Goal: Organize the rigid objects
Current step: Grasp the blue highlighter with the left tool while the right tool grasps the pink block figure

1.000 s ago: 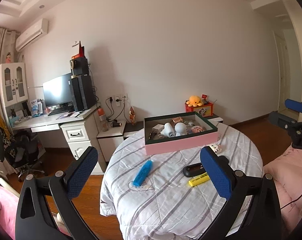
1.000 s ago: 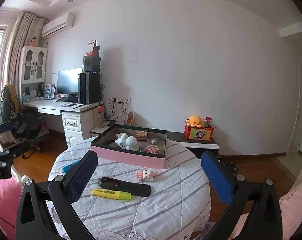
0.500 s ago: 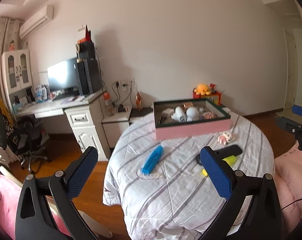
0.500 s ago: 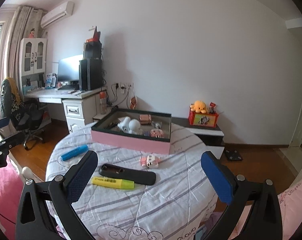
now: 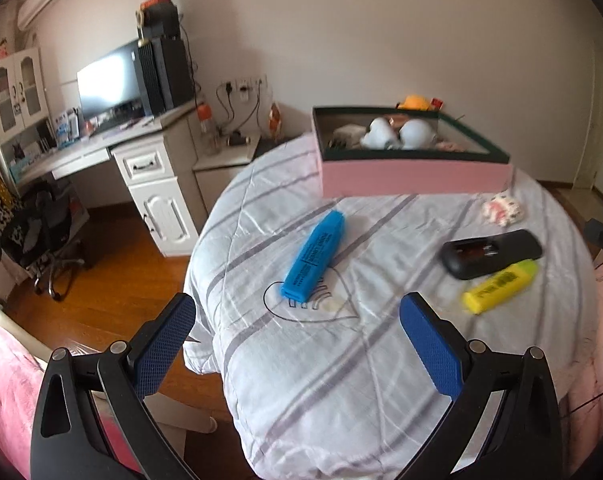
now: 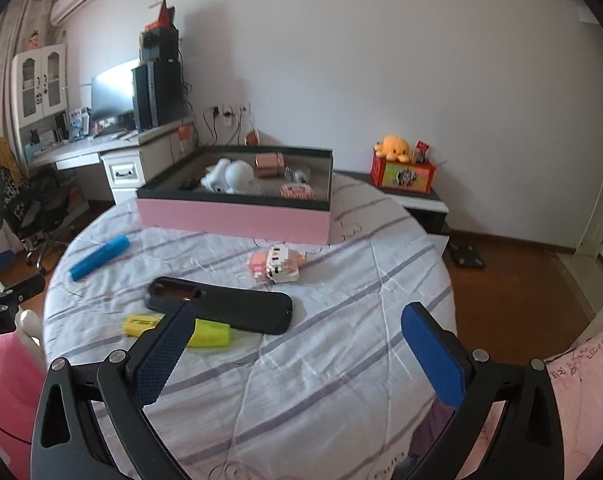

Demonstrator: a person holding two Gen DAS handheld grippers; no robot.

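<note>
Loose items scattered over the round table (image 5: 341, 380), with its striped grey-white cloth, are what the tidying concerns, and the pink-sided box (image 5: 415, 178) with a dark green rim at the far edge looks like the place meant for them, since it already holds two white rounded figures and other small pieces. Next in size, the black remote-like case (image 6: 221, 306) lies flat near the table's middle, long and matte with a window cut into one end; its nearer long edge touches or slightly overlaps the yellow highlighter (image 6: 181, 330), so lifting one may nudge the other. A blue highlighter (image 5: 314, 256) lies alone on the cloth, well apart from the rest and pointing roughly toward the box, its printed label facing up. Smallest is a pink and white block toy (image 6: 277, 263), lumpy and studded, sitting just in front of the box wall. Both tools hover above the near edge with nothing between their pads: the left gripper (image 5: 297, 318) has its jaws spread wide and lines up roughly with the blue highlighter, while the right gripper (image 6: 297, 320) is equally wide and faces the black case, which suggests each hand is choosing its own first pick.
</note>
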